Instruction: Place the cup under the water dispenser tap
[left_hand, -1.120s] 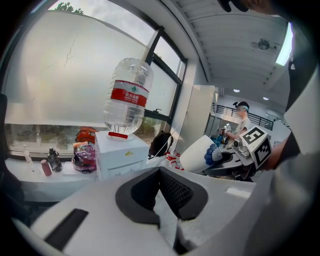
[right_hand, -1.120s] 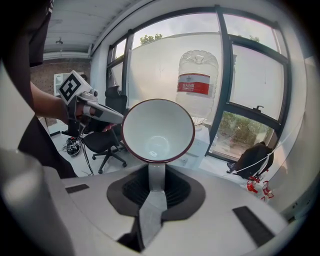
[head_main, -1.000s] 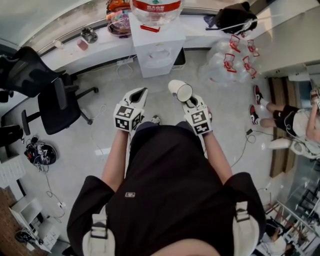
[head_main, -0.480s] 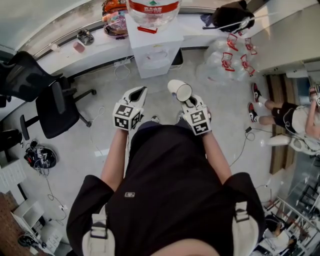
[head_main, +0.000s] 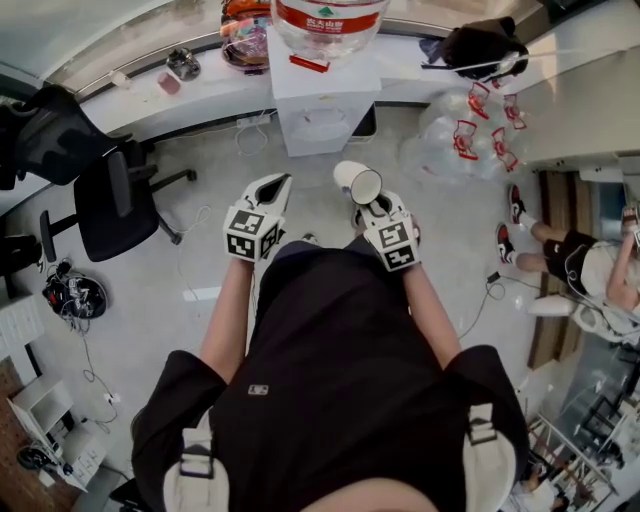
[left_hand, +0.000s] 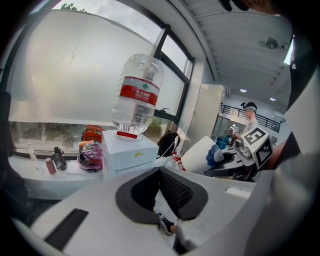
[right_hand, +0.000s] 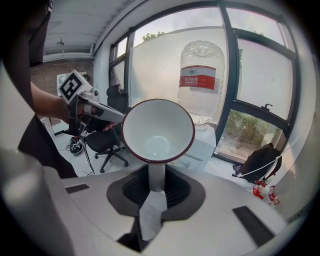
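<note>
Water dispenser (head_main: 318, 105) is seen standing on the floor (head_main: 210, 250) at top centre of the head view, with the inverted bottle (head_main: 325, 18) seated on it and the window-side tabletop (head_main: 215, 88) behind. Its front face is turned toward the person. The tap itself cannot be made out. Both tongs are held out side by side in front of the torso, well apart from the dispenser, with bare floor between. Left tongs (head_main: 274, 190) are closed on nothing: the tips are met, and only floor and a shoe (left_hand: 167, 225) are seen past them. Right tongs (head_main: 368, 203) are clamped on the cup (head_main: 358, 182) by its handle (right_hand: 156, 177), seen as a white strip pinched between the pads. The cup is thus carried in the air on the right side, not yet at the dispenser. The dispenser lies ahead of the right tongs and slightly to the left in the head view. In the right gripper view it is partly masked behind the cup, at the rim's lower right. The cup axis is judged tilted, with the mouth turned back and up toward the person and the base pointed toward the dispenser. A forward, slightly leftward carry is expected, with the cup brought upright before being set under the tap. Only the right hand is concerned. The left is no nearer.
</note>
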